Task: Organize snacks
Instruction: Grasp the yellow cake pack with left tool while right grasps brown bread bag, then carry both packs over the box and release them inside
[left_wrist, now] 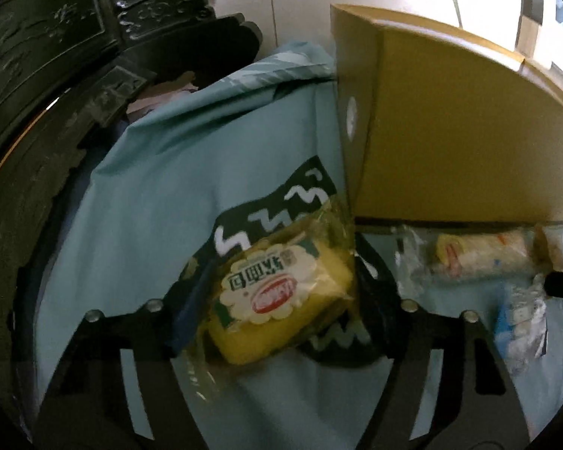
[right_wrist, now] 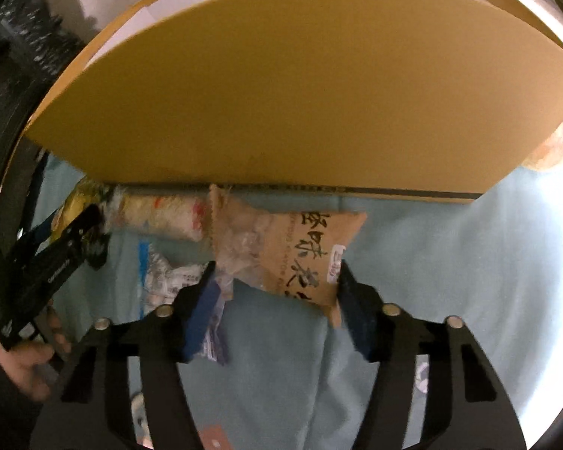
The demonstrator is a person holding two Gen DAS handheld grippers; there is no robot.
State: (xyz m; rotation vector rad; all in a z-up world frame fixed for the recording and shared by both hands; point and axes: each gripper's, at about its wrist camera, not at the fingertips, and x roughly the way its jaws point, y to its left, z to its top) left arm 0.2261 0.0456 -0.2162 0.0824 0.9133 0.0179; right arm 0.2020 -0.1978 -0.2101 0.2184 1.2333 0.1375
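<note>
My left gripper (left_wrist: 277, 300) is shut on a yellow soft-bread packet (left_wrist: 281, 296) with a white and red label, held above the teal cloth (left_wrist: 150, 195). My right gripper (right_wrist: 276, 292) is shut on a tan snack packet with black Chinese lettering (right_wrist: 300, 255), just in front of the cardboard box (right_wrist: 281, 93). The same box stands right of the left gripper in the left wrist view (left_wrist: 450, 131). A pale wrapped roll (left_wrist: 484, 255) lies at the foot of the box; it also shows in the right wrist view (right_wrist: 161, 213).
A blue and white wrapped snack (left_wrist: 521, 322) lies near the roll, also seen in the right wrist view (right_wrist: 165, 281). Dark carved furniture (left_wrist: 56, 56) stands at the left. The left gripper's body (right_wrist: 52, 262) and a hand show at the right wrist view's left edge.
</note>
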